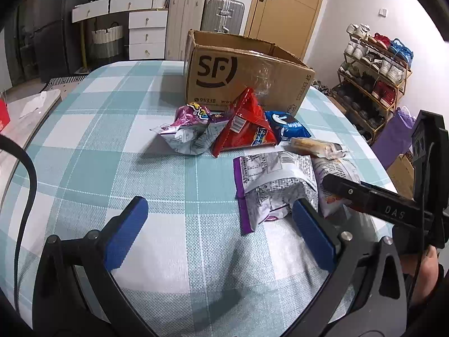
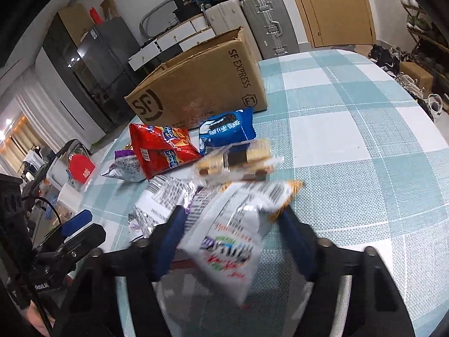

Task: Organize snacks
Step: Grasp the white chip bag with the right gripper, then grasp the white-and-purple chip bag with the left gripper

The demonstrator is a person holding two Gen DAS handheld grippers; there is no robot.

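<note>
The right tool (image 2: 233,241) is clamped on a white snack bag (image 2: 233,241), its blue pads pressing both sides. The left tool (image 1: 219,233) stands apart over the checked bench (image 1: 112,140). More snacks lie before the cardboard box (image 1: 241,78).

A lived-in home: shoe rack (image 1: 376,84), suitcases (image 1: 223,14), drawers (image 1: 147,35), checked-cloth table (image 1: 112,140).

checked table (image 1: 118,146), cardboard box (image 1: 241,78), snack packets (image 1: 244,126) on it
</note>
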